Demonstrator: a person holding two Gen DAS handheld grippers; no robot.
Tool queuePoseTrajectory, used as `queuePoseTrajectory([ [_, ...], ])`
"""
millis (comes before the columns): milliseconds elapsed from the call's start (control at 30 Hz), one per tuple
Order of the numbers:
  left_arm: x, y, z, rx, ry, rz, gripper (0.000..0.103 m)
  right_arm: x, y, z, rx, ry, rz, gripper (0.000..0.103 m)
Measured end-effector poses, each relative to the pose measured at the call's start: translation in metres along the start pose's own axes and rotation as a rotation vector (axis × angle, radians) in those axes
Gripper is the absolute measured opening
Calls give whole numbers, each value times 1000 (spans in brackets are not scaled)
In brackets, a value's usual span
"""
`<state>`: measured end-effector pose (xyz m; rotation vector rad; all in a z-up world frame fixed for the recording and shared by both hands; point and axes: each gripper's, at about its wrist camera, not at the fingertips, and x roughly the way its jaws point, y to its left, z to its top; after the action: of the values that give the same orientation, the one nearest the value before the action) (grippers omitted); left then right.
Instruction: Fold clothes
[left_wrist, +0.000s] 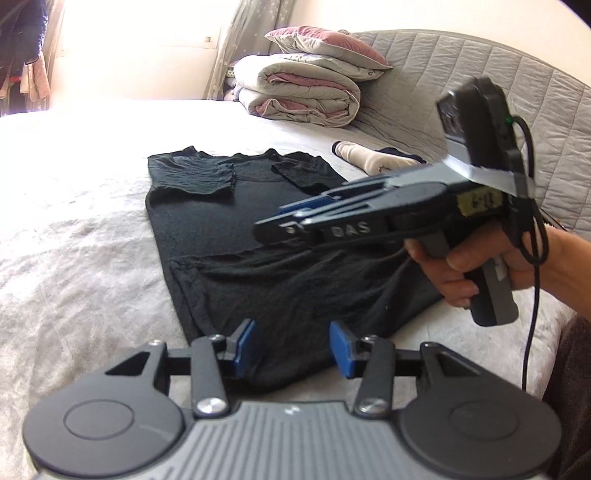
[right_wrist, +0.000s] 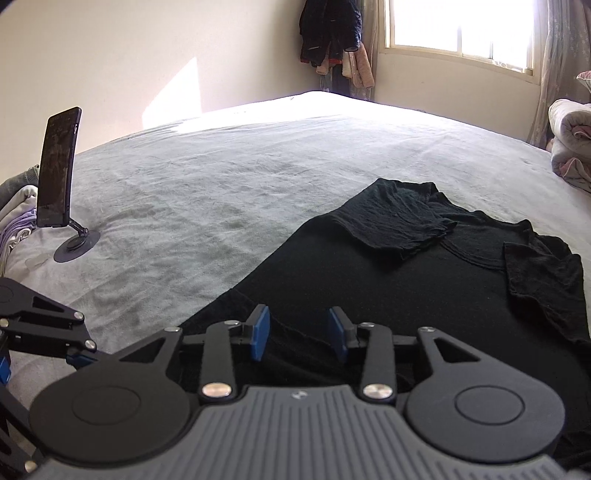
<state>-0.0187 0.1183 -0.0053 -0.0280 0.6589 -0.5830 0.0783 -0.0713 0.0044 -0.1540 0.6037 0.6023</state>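
Note:
A black T-shirt (left_wrist: 236, 236) lies on the bed with both sleeves folded in and its hem turned up in a rumpled fold. It also shows in the right wrist view (right_wrist: 424, 288). My left gripper (left_wrist: 291, 349) is open and empty, just above the shirt's near edge. My right gripper (right_wrist: 299, 338) is open and empty, hovering over the lower part of the shirt. In the left wrist view the right gripper (left_wrist: 277, 221) is held in a hand above the shirt's middle.
A light grey bed sheet (left_wrist: 81, 236) covers the bed. Folded quilts and a pillow (left_wrist: 303, 88) are stacked at the headboard. A rolled white garment (left_wrist: 373, 157) lies beyond the shirt. A phone on a stand (right_wrist: 59, 173) sits at the left bed edge.

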Motion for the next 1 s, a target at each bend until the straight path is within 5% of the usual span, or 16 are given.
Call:
queuePoseTrajectory([
  [300,34,-15,15,21,6,10,45,-67,-54,-52,115,-6,-168,40],
  [567,56,-29,14,70,55,54,46,-93,-70,-104,96,82,-258,39],
  [867,59,-31,23,56,44,78,46,-130,-83,-116,180,129,-282,39],
  [1000,58,-39,30,43,11,22,43,-142,-88,-112,245,83,-300,39],
])
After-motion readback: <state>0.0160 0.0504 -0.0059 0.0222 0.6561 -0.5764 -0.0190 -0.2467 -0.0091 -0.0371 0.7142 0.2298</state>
